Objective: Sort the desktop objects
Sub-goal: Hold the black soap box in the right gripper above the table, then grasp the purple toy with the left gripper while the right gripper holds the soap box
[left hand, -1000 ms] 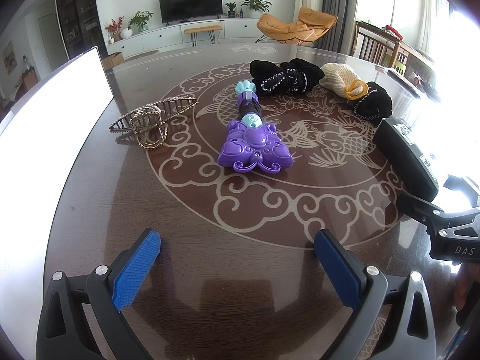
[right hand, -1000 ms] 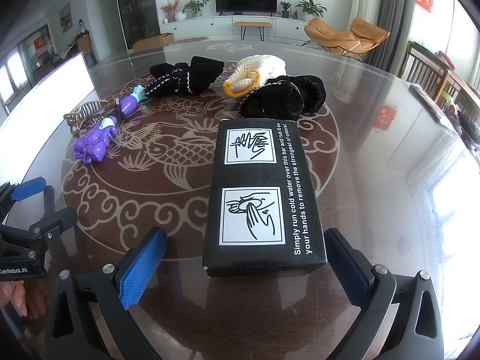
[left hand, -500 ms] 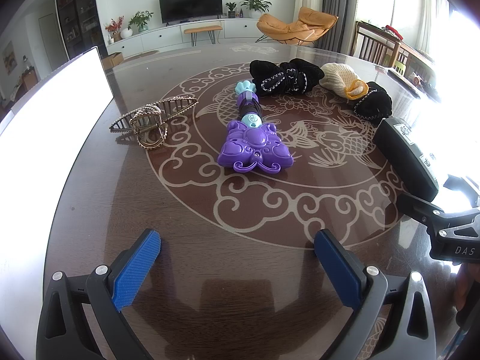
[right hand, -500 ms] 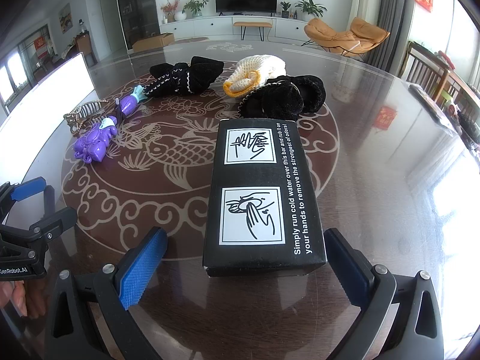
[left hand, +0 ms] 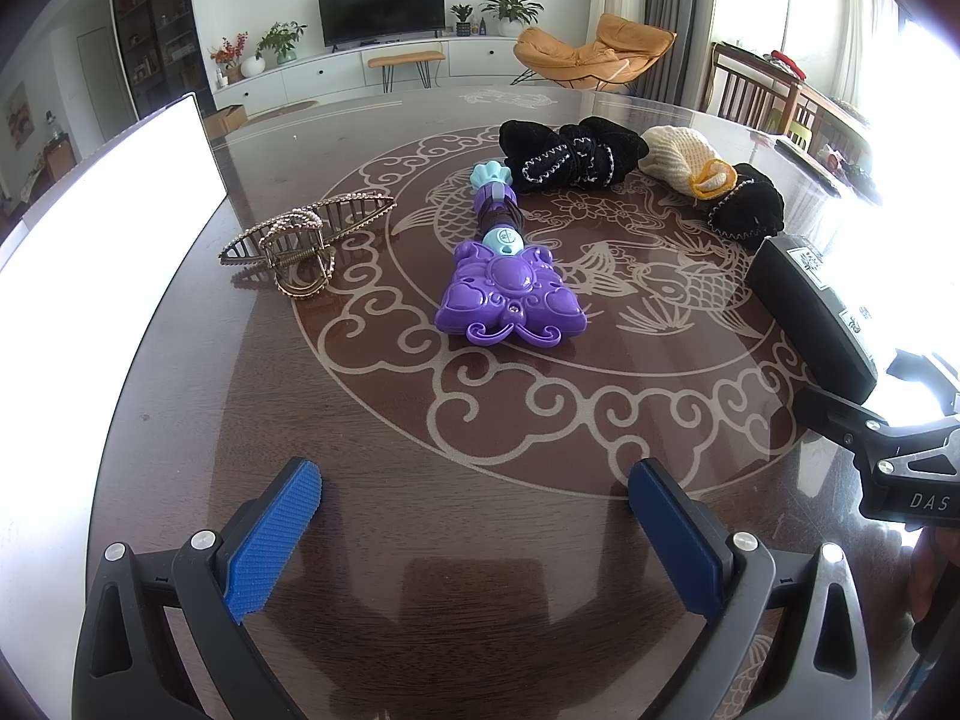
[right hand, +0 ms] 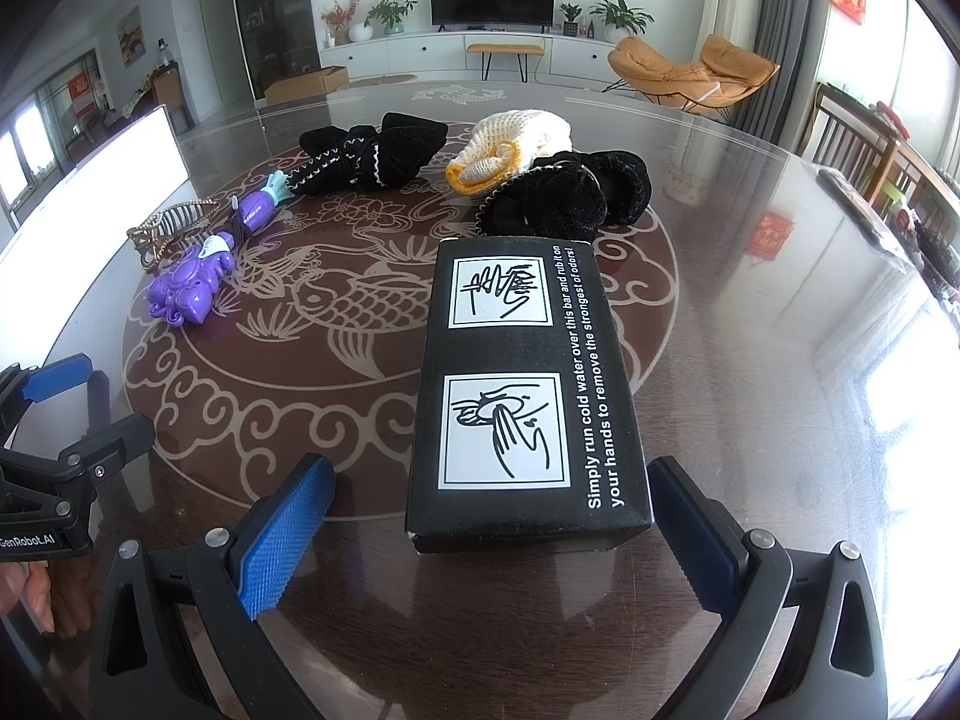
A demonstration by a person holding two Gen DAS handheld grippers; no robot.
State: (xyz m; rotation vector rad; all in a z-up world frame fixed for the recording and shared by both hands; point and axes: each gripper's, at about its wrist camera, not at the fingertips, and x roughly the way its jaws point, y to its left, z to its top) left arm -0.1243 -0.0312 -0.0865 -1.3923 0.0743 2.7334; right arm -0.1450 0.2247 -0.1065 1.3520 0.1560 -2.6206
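A purple toy wand (left hand: pixel 507 279) lies in the middle of the table, straight ahead of my open, empty left gripper (left hand: pixel 474 525). A gold hair claw (left hand: pixel 300 234) lies to its left. A black box (right hand: pixel 522 384) with white hand pictures lies just ahead of my open, empty right gripper (right hand: pixel 489 519), its near end between the blue pads. Behind lie a black knit piece (right hand: pixel 372 156), a cream and orange knit piece (right hand: pixel 510 144) and another black knit piece (right hand: pixel 570 192). The box (left hand: pixel 810 306) also shows at the right in the left wrist view.
The round table (left hand: pixel 420 540) is dark glossy wood with a pale fish and cloud pattern. A bright white board (left hand: pixel 102 222) stands along its left edge. Wooden chairs (right hand: pixel 852 144) stand beyond the right side. The right gripper's body (left hand: pixel 888 450) shows at the right edge.
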